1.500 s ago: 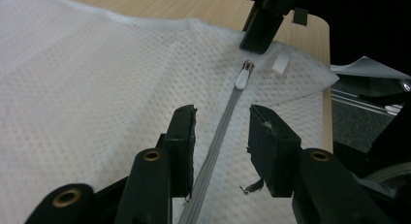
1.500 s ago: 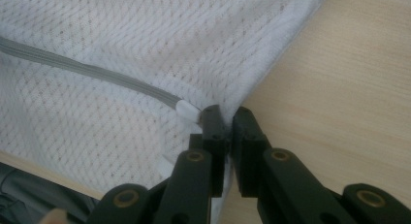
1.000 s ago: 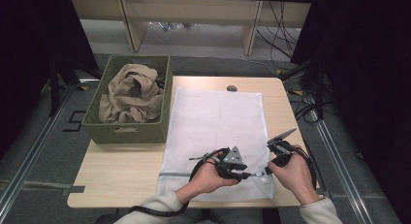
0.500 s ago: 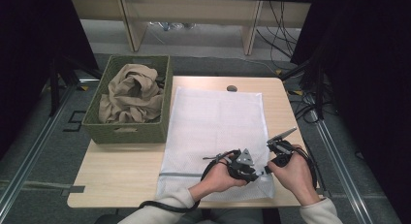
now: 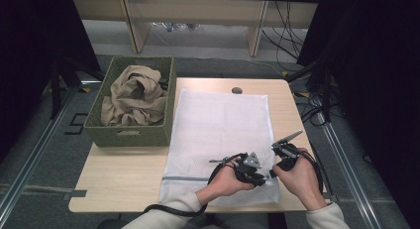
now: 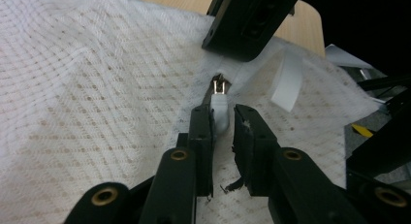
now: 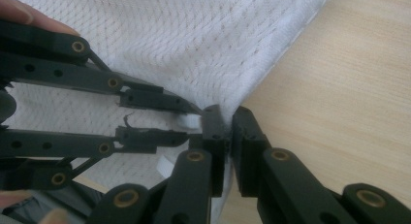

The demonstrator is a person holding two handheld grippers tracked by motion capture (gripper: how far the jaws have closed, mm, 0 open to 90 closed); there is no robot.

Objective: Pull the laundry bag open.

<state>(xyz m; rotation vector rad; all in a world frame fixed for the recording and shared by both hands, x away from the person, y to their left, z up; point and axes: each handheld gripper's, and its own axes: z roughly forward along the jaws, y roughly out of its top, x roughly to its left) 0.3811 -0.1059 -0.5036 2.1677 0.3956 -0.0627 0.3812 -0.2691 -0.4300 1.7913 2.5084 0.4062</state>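
A white mesh bag (image 5: pixel 218 125) lies flat on the wooden table (image 5: pixel 124 174), its zipper running along the near end. My left gripper (image 6: pixel 224 112) has its jaws around the white zipper pull (image 6: pixel 219 110). The jaws have just been closing; the pull rests against one pad, with a gap left to the other. My right gripper (image 7: pixel 227 112) is shut on the bag's edge beside the pull, close to the left gripper (image 7: pixel 191 121). In the high view both grippers, left (image 5: pixel 262 177) and right (image 5: pixel 274 168), meet at the bag's near right corner.
A green woven basket (image 5: pixel 129 135) holding crumpled beige cloth (image 5: pixel 133 95) stands at the table's left. A small dark object (image 5: pixel 236 90) lies by the far edge. A white label tab (image 6: pixel 286 83) sticks up from the bag near the zipper.
My left gripper slid right along the bag's near end until it met the right gripper. The right hand kept still.
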